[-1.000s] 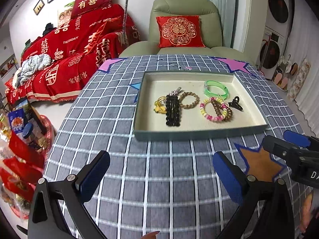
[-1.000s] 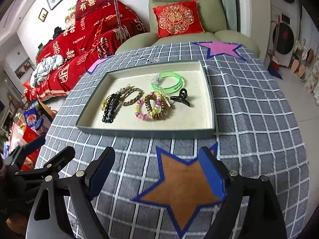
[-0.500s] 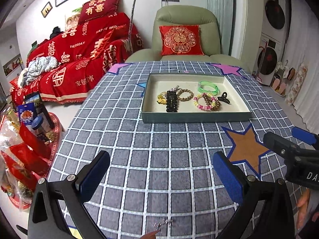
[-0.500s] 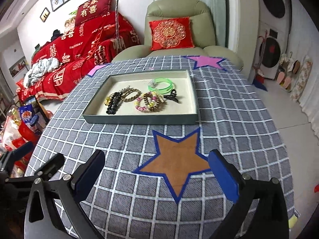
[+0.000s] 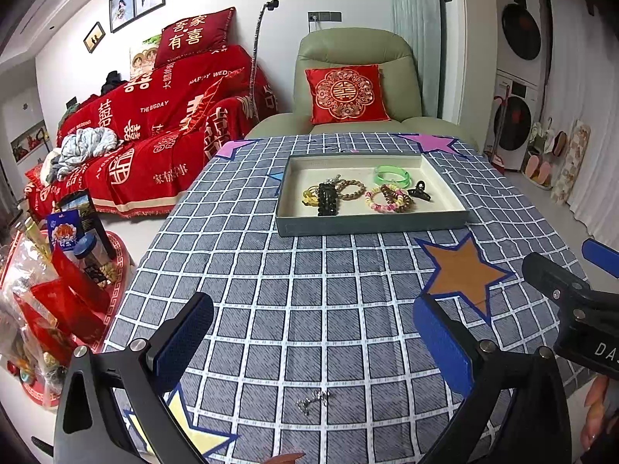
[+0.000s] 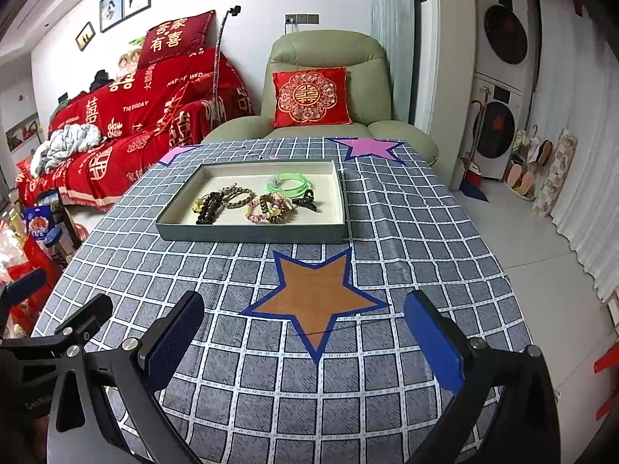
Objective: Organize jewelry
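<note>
Tools have both drawn back from the tray (image 5: 371, 226) over the last second: in the earlier views the tray filled the near field, and it now sits well apart from both, toward the far side of the worktop (image 5: 309, 309). Left tool (image 5: 313, 338) is released, jaws wide, nothing between them. Right tool (image 6: 309, 334) is likewise released at full spread and empty, having widened further during the retreat; it hovers over the orange star (image 6: 315, 290).

Jewelry in the tray is unmoved: black beads (image 5: 327, 201), brown bead bracelet (image 5: 352, 189), green bangle (image 5: 390, 174), a pile of coil bands (image 5: 389, 199) and a black claw clip (image 5: 419, 191), all clustered mid-tray and partly overlapping.

With the pull-back, one small metallic piece (image 5: 313, 400) has come into the left view, lying loose on the cloth near the front edge, outside the tray. Its exact type cannot be made out.

Judgement: the withdrawal reads as a pause between placements. That stray piece appears to be the outstanding item; it is small and flat, so a clean pinch may prove awkward.
</note>
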Demonstrator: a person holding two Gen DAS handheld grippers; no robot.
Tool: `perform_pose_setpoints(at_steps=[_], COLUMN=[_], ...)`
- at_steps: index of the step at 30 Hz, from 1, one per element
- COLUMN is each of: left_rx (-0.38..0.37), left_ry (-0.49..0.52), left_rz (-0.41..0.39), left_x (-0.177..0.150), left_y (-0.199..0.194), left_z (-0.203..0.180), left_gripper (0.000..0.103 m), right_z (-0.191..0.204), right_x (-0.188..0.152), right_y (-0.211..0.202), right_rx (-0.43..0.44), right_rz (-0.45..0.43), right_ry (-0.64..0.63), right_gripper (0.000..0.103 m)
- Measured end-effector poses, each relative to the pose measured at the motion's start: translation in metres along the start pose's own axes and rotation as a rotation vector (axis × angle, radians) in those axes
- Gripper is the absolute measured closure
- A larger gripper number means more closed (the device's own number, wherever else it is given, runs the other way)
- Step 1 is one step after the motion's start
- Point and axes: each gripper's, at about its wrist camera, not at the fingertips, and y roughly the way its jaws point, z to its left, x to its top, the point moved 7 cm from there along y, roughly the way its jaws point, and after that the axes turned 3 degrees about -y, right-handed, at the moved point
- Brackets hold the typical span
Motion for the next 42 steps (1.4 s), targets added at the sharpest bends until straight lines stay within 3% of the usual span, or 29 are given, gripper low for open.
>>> perform_pose_setpoints(at_steps=[42], left_rx=[0.018], left_ry=[0.012], left_rz=[-0.02], left_x=[0.0], left_y=[-0.013], left_z=[-0.003], left_gripper=[0.0], right_z=[-0.001], right_x=[0.004], right_y=[-0.017], right_rx=[0.0], right_rz=[-0.024], right_ry=[0.004], right_gripper=[0.0])
